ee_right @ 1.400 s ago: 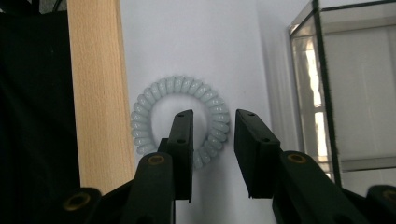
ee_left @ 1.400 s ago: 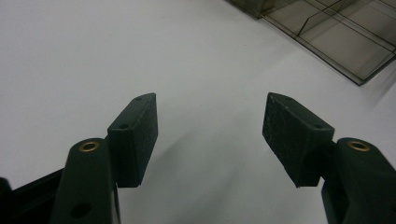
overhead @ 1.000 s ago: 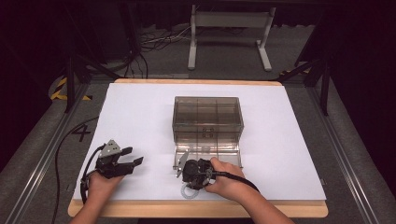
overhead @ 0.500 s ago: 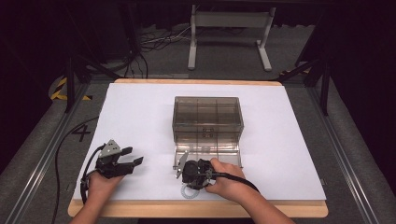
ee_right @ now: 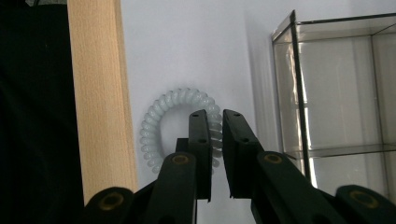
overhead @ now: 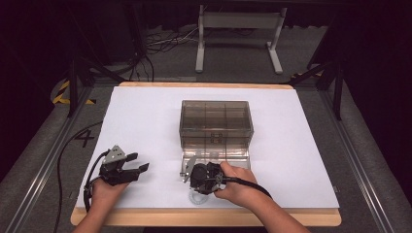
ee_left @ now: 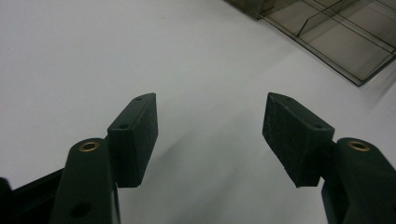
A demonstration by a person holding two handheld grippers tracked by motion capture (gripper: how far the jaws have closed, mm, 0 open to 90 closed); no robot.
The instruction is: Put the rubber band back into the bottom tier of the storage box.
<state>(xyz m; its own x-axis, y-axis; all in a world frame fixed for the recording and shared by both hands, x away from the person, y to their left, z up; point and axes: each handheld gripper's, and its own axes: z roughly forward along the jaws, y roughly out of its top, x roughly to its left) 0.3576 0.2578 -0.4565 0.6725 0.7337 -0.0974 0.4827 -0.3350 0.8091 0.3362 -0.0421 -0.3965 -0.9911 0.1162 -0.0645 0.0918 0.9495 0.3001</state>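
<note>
Grip matters: right tool [ee_right: 215, 116], jaws nearly together, should pinch the spiral hair tie [ee_right: 161, 119] at its 3 o'clock coil; left tool [ee_left: 210, 135] rests apart.

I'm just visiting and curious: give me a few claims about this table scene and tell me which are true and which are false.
1. The left gripper is open with nothing between its jaws. True.
2. The coil hair tie is inside the clear box. False: it lies on the white sheet, near the table's wooden edge.
3. The right gripper has its jaws nearly shut, over the coil hair tie. True.
4. The clear box is made of blue plastic. False: it is smoky and see-through, with dividers inside.
5. The left gripper is holding the box's lid. False: it rests apart, left of the box.
</note>
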